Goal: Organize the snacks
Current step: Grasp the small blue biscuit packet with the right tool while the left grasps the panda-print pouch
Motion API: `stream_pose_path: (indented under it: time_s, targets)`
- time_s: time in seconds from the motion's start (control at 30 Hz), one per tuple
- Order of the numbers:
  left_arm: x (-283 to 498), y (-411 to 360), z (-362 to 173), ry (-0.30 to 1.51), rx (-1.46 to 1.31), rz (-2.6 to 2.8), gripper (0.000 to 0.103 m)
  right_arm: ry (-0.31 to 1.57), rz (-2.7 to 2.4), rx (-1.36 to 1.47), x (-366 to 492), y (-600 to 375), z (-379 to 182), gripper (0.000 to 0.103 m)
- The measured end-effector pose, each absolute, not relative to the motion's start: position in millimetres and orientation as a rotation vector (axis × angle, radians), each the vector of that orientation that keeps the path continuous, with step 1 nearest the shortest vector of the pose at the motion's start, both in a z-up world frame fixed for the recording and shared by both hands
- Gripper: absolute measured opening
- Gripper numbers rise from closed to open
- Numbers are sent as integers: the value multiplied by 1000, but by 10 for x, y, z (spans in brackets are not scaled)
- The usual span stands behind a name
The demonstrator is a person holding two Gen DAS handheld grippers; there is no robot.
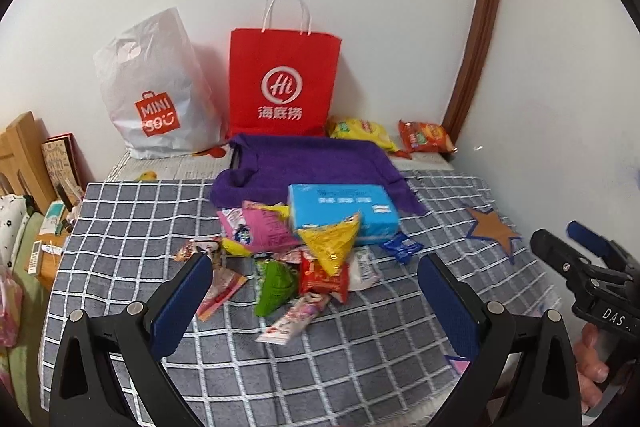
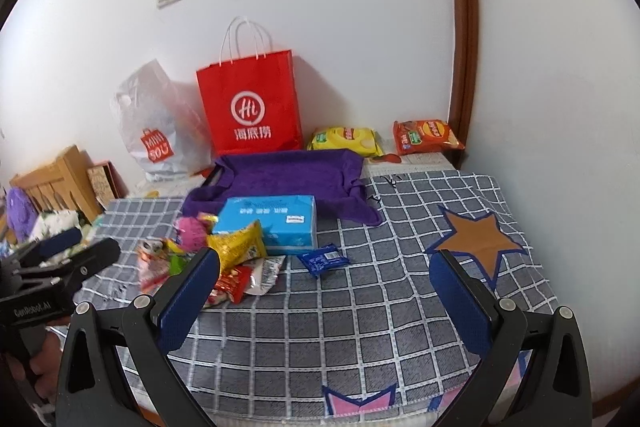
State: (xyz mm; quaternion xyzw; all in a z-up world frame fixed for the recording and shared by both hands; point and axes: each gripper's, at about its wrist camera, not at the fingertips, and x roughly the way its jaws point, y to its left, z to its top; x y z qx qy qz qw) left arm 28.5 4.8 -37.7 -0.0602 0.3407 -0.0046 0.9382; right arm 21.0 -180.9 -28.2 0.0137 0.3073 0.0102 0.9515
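Note:
A heap of small snack packets (image 1: 296, 259) lies on the grey checked cloth (image 1: 360, 339), topped by a yellow packet (image 1: 330, 243) that leans on a blue box (image 1: 344, 211). My left gripper (image 1: 316, 263) hangs open just in front of the heap, holding nothing. In the right wrist view the same heap (image 2: 224, 259) sits at the left, with a small blue packet (image 2: 322, 259) lying apart. My right gripper (image 2: 326, 259) is open and holds nothing. Two chip bags, yellow (image 2: 346, 141) and orange (image 2: 426, 137), lie at the far wall.
A purple towel-lined tray (image 1: 312, 163) sits behind the blue box. A red paper bag (image 1: 282, 83) and a white plastic bag (image 1: 154, 95) lean on the wall. Wooden furniture with clutter (image 1: 36, 187) stands at the left. A hand holds the right gripper's handle (image 1: 592, 367).

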Motion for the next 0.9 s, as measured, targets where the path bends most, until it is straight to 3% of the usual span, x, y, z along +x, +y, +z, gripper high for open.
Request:
stream_pose_path:
  time_s: [0.37, 0.67, 0.9]
  targets:
    - [599, 340, -940, 799, -129, 92, 103, 701, 31, 13, 705, -1905, -895, 103]
    - [833, 643, -1271, 868, -193, 103, 103, 797, 85, -15, 1242, -1831, -1374, 90]
    - [904, 818, -1323, 841, -229, 89, 103, 868, 129, -38, 1588, -1701, -1717, 87]
